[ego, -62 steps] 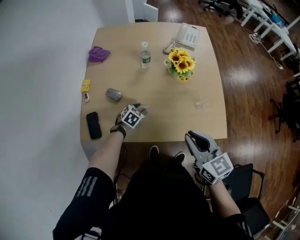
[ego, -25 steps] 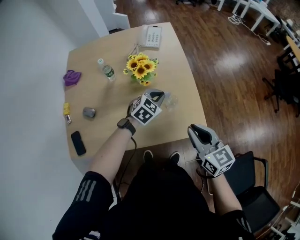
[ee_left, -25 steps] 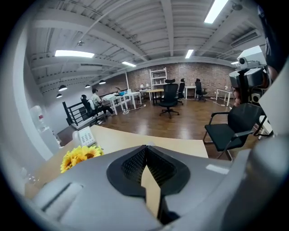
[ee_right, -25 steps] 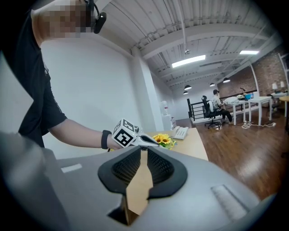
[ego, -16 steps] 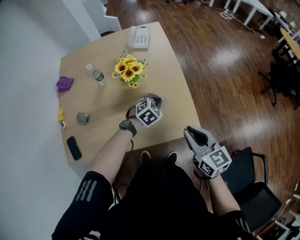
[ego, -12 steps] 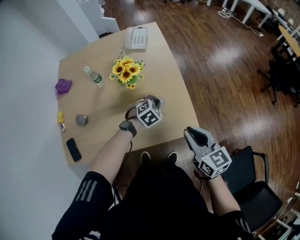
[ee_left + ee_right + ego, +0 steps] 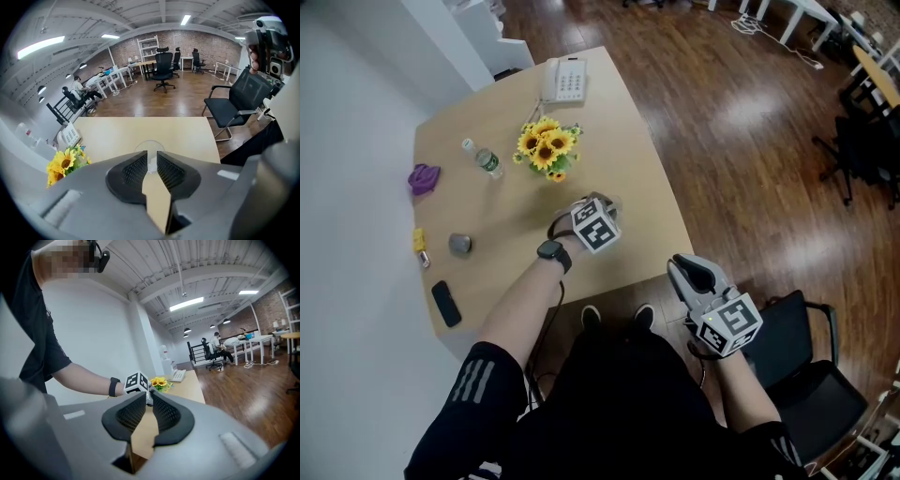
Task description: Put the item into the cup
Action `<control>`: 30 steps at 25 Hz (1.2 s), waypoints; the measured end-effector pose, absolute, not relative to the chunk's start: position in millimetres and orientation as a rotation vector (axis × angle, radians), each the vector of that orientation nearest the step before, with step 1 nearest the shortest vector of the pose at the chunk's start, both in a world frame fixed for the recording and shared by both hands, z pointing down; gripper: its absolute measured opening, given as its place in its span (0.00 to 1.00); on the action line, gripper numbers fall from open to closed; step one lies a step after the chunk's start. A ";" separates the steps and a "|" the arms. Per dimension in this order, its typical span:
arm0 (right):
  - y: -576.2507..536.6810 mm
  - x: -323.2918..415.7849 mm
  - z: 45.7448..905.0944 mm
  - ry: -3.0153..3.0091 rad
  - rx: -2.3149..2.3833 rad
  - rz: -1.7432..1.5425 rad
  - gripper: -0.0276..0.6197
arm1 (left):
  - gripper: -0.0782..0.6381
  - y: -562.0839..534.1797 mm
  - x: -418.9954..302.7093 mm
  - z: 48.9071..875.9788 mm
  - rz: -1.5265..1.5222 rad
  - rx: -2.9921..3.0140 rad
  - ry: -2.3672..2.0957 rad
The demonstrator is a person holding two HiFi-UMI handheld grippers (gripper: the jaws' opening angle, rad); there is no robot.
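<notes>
- Left gripper [image 7: 607, 201]: jaws just opened to a narrow gap, nothing between them; clear cup [image 7: 150, 145] directly beyond its tips.
- Right gripper [image 7: 692, 272]: jaws barely apart, empty.

**Clerk:** Entry one, the cup [image 7: 149, 145]?

**Keeper:** One, clear plastic, round rim. It stood upright, mouth up, on the tan table [image 7: 117, 136]. In the left gripper view it sat toward six o'clock of the visible tabletop.

**Clerk:** Condition?

**Keeper:** Only the rim and a strip of wall showed, and the lower part was covered. Contents could not be told.

**Clerk:** Entry two, the item?

**Keeper:** It could not be picked out in any view. Whether it lay in the cup could not be told.
</notes>
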State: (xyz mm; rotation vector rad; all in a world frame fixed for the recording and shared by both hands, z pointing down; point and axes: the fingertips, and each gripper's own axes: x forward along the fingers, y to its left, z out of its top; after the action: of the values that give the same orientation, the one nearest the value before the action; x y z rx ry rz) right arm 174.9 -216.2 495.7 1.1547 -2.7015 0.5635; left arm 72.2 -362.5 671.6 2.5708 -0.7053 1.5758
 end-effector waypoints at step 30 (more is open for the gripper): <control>-157.2 128.5 447.0 -2.927 0.749 0.425 0.13 | 0.33 -130.6 -12.1 475.9 0.644 2.664 -1.332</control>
State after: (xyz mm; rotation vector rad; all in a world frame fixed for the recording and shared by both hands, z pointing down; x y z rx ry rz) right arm 128.5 -157.2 447.0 0.7486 -2.9270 0.4246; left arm -12.1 -130.6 475.9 2.6638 -1.3315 0.6445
